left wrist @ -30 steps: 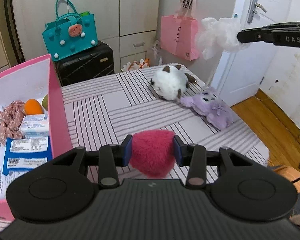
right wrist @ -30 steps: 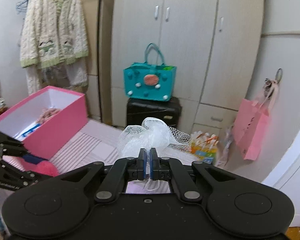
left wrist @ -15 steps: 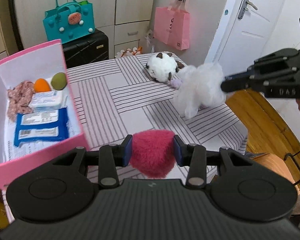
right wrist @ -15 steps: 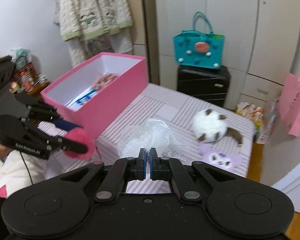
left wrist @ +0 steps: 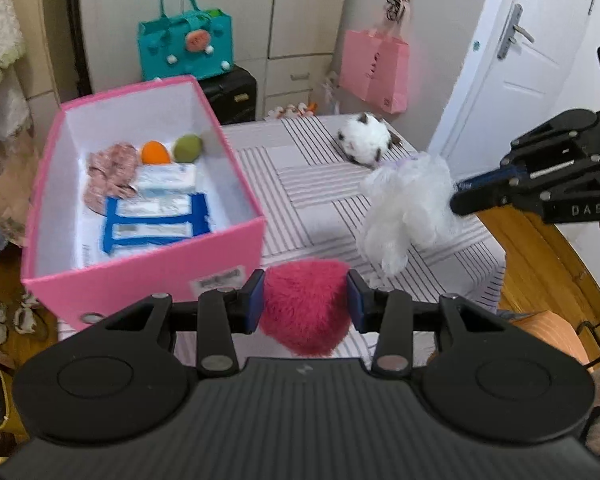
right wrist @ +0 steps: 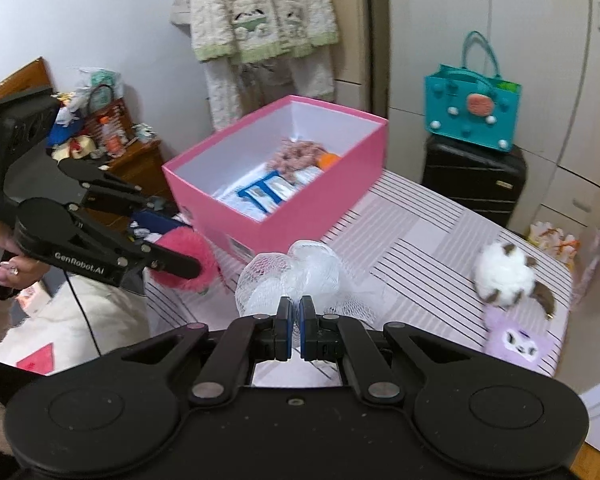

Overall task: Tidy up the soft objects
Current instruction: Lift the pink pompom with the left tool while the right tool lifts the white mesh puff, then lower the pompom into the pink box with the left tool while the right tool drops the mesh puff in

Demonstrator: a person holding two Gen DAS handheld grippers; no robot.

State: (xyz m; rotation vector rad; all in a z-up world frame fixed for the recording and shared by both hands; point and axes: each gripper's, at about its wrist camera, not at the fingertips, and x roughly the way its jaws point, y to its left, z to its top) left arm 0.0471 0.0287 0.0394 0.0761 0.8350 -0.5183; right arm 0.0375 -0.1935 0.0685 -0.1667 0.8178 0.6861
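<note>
We've got L claw (left wrist: 306, 300) clamped on pink fluffy ball (left wrist: 306, 308). R claw (right wrist: 296, 320) pinching white mesh pouf (right wrist: 300, 276), both near pink box (left wrist: 148, 272).

A teal tote bag (left wrist: 186, 46) sat on a black suitcase (left wrist: 230, 94) by the wardrobe (left wrist: 300, 4). A pink paper bag (left wrist: 374, 68) hung near the white door (left wrist: 516, 76); a knitted cardigan (right wrist: 260, 4) hung opposite.
</note>
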